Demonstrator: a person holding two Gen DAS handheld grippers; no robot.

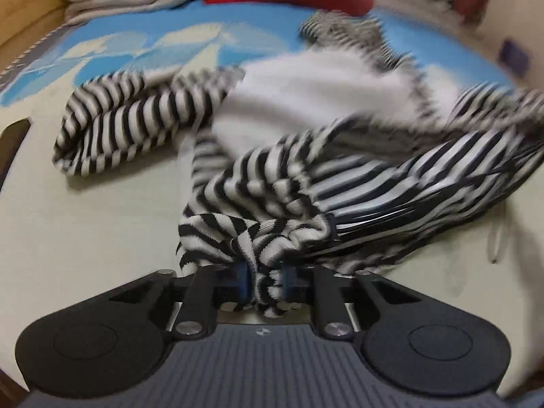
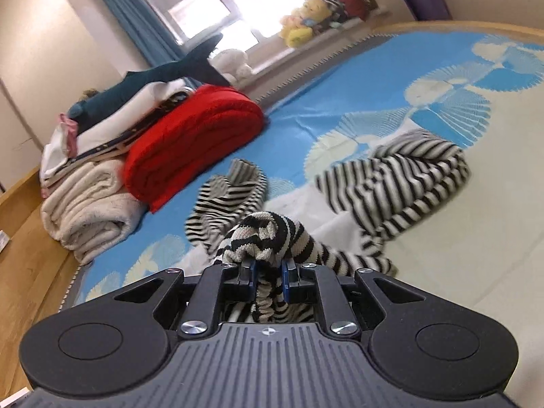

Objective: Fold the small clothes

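Your striped garment (image 1: 272, 176) lies crumpled on the bed cover (image 1: 102, 204), black-and-white knit with its white inner side (image 1: 306, 102) turned up in the middle. From the left wrist view it sprawls across the picture, one sleeve (image 1: 112, 129) folded off to the left and another stretch of stripes (image 1: 425, 183) running out to the right, so the long axis goes roughly side to side; the far parts are blurred.

Your left gripper (image 1: 265, 280) is clamped on a bunched edge of the knit, the blue pads (image 1: 243, 280) pressing it from both sides with only the wad of cloth between them. Your right gripper (image 2: 268, 277) also pinches a bunch of the same striped garment (image 2: 268, 234), its jaws nearly together around the fold, which rises in a hump just ahead of the fingertips.

Beyond the garment, in the right wrist view, a folded red blanket (image 2: 193, 142) sits beside a stack of cream towels (image 2: 88, 210), with a dark plush shark (image 2: 163, 74) on top. Yellow soft toys (image 2: 302, 23) stand on the windowsill.
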